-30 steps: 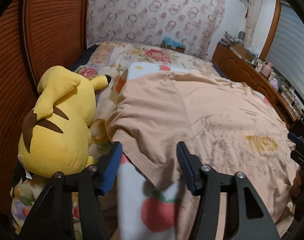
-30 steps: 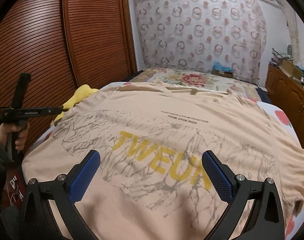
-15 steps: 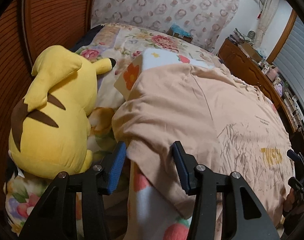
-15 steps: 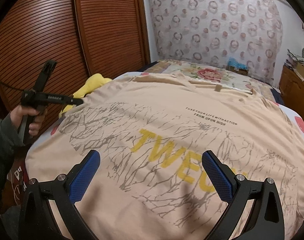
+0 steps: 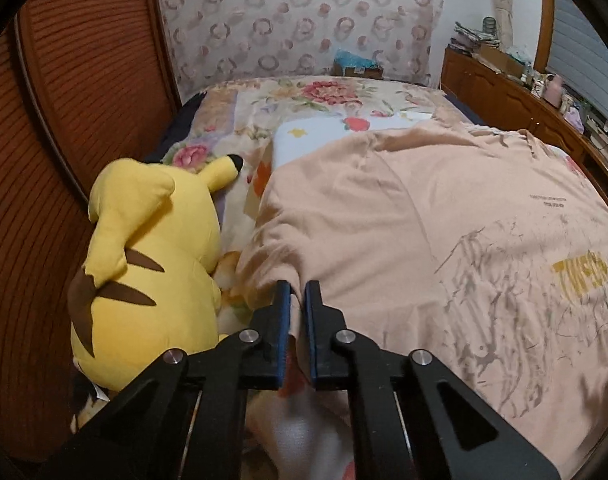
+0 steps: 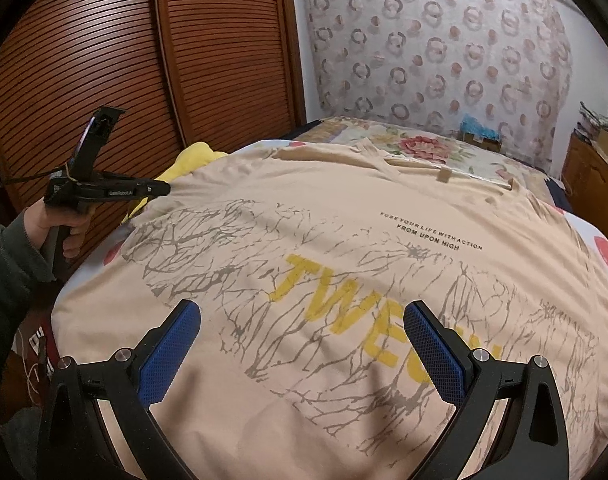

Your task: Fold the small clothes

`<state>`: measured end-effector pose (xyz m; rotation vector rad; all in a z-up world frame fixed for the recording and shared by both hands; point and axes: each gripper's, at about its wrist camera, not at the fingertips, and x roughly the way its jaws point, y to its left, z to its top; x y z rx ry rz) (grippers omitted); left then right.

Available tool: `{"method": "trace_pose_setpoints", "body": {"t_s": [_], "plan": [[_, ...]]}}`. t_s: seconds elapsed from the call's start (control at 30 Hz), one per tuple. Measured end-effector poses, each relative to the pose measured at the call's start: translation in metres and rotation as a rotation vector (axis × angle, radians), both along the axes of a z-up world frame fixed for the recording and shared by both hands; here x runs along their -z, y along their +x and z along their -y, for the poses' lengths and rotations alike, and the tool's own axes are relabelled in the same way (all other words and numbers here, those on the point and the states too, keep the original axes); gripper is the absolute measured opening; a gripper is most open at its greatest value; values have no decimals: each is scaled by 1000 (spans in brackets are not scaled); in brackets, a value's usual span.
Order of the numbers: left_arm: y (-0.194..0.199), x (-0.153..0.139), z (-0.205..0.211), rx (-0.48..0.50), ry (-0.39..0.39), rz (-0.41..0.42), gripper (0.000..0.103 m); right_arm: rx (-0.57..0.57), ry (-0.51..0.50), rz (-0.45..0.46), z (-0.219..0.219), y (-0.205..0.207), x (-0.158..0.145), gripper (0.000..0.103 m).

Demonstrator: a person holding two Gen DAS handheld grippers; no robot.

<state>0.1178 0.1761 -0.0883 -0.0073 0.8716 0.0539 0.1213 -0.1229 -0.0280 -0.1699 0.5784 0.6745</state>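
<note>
Peach T-shirt (image 6: 344, 240) lies spread flat, print up, covering most of the bed (image 5: 304, 96). Left gripper (image 5: 297, 288) is clenched on the shirt's sleeve hem at the bed's left edge. Right gripper (image 6: 302, 316) is spread wide, hovering over the shirt's lower hem, holding nothing. Yellow plush (image 5: 144, 248) sits just beside the pinched sleeve, crowding the left gripper. Louvred wooden doors (image 6: 144, 60) run along that side; wooden dresser (image 5: 504, 92) along the bed's right side.

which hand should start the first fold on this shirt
Left. Its tool is already shut on the shirt edge by the plush; the right tool hangs open over the print.
</note>
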Motion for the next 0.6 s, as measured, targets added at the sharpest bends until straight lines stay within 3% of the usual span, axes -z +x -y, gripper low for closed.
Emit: {"method": "trace_pose_setpoints", "body": {"t_s": [0.27, 0.47, 0.6], "plan": [[2, -26, 11, 11, 74, 60, 8, 25, 33, 9, 18, -4, -6, 101], [4, -24, 12, 14, 62, 45, 8, 38, 45, 1, 23, -2, -4, 101], [1, -40, 25, 42, 30, 100, 8, 45, 52, 2, 25, -2, -5, 101]]}}
